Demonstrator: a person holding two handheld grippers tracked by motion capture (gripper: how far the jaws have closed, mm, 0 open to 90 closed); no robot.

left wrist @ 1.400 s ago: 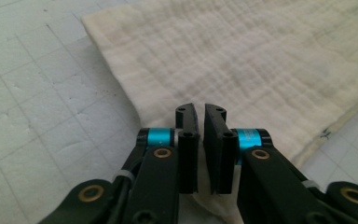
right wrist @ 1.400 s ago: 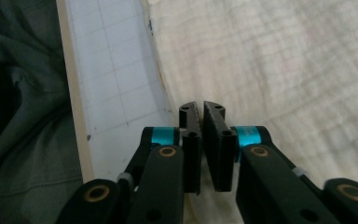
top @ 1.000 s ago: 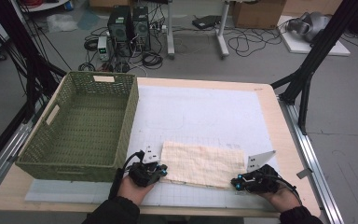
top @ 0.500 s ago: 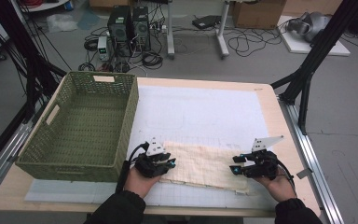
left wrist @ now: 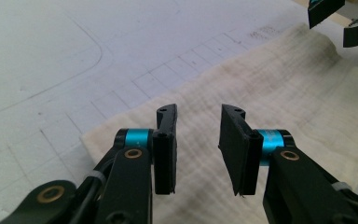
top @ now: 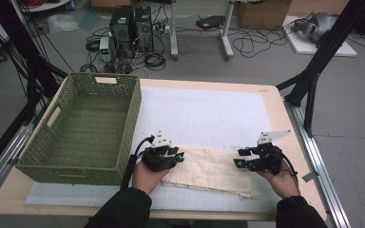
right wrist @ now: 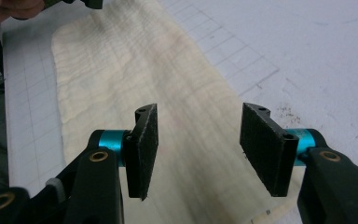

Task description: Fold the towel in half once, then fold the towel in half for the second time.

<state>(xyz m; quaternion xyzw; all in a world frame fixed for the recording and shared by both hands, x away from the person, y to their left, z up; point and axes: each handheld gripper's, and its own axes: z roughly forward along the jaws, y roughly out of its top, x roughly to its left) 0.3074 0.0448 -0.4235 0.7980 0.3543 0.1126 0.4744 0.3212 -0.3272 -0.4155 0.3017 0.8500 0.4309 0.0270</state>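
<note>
A cream cloth [top: 204, 168] lies flat on the white gridded mat [top: 204, 109] near the table's front. My left gripper [top: 178, 156] hovers over the cloth's left end. Its jaws have just been opening and stand open with nothing between them. In the left gripper view the left gripper [left wrist: 198, 112] looks along the cloth [left wrist: 284, 93] toward the right gripper [left wrist: 340, 18]. My right gripper [top: 240, 159] hangs over the cloth's right end, also just opened and empty. From the right gripper [right wrist: 198, 112] the cloth [right wrist: 121, 70] stretches away below the pads.
A green woven basket [top: 83, 126] stands on the left of the table, close to my left forearm. The wooden table's right edge [top: 285, 123] meets a metal rail. Black stand legs rise at the back right.
Both grippers have moved from the cloth's near corners farther over its ends and lifted slightly. Their jaws have gone from nearly shut to open.
</note>
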